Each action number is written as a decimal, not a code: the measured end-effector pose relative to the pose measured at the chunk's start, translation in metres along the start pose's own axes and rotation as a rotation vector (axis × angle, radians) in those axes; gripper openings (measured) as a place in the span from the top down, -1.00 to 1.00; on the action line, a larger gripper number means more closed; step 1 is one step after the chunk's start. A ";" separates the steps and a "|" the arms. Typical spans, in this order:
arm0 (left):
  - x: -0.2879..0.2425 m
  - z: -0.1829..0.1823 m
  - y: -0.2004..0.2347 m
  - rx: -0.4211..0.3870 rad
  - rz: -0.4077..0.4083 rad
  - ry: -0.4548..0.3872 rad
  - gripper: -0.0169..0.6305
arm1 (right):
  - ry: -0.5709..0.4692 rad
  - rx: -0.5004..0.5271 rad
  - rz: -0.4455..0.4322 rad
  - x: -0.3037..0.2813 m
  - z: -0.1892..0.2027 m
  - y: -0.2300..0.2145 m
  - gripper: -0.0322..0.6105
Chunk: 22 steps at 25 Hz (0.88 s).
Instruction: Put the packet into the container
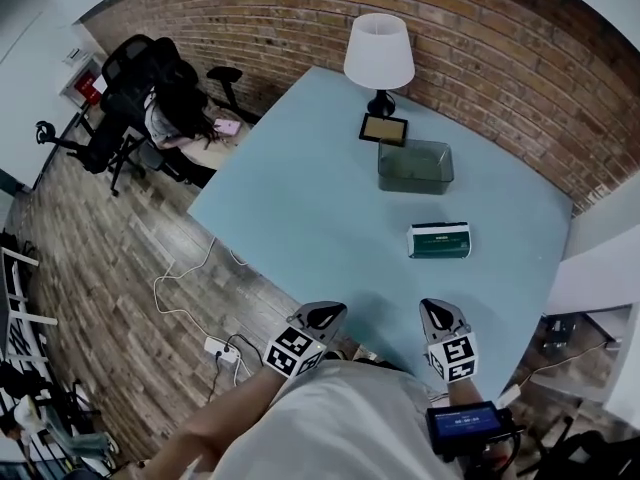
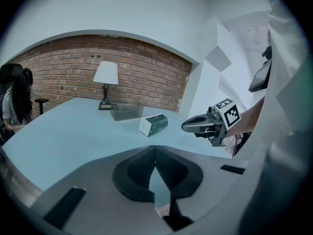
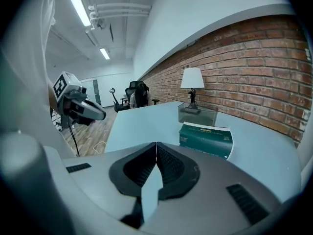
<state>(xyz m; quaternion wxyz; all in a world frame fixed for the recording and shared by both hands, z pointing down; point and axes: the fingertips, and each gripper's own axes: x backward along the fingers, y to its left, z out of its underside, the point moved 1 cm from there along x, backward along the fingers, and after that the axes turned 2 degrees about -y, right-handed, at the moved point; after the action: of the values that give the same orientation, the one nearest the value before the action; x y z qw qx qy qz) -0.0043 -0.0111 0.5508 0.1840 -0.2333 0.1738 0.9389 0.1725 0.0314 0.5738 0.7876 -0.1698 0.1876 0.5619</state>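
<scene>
The left gripper (image 1: pixel 318 318) has its jaws pressed together, with nothing between them. The right gripper (image 1: pixel 441 319) is the same: its jaws are pressed together and hold nothing. Both grippers are up in the air near the close edge of the light blue tabletop (image 1: pixel 310 218). They are side by side and apart, and touch nothing.

The packet (image 1: pixel 438 240) is dark green and white. It lies flat on the tabletop, out ahead of both pairs of jaws and well apart from them. It is closer to the right jaws than to the left jaws. No jaws touch it.

The container (image 1: pixel 415 166) is a clear box with an open top. It sits on the tabletop farther ahead of the jaws, past the packet. The packet is outside it, and there is bare tabletop between the two.

Past the container, farthest from the jaws, are a small dark picture frame (image 1: pixel 384 129) and a lamp (image 1: pixel 379 53) with a white shade, near a brick wall (image 1: pixel 520 78).

Far off to the left of the left jaws, a person (image 1: pixel 178 108) sits in a black chair (image 1: pixel 128 63).
</scene>
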 end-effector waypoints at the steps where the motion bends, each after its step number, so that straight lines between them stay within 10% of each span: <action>1: -0.002 0.000 -0.001 0.001 -0.001 0.002 0.92 | 0.012 0.022 0.008 0.000 0.002 -0.004 0.87; 22: -0.016 -0.005 0.030 0.026 0.028 0.025 0.92 | 0.223 0.353 0.079 -0.031 0.011 -0.063 0.87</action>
<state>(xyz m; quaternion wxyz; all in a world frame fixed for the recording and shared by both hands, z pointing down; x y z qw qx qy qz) -0.0018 -0.0440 0.5622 0.1717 -0.2404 0.1913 0.9360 0.2245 -0.0080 0.6022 0.7569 -0.0826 0.3756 0.5285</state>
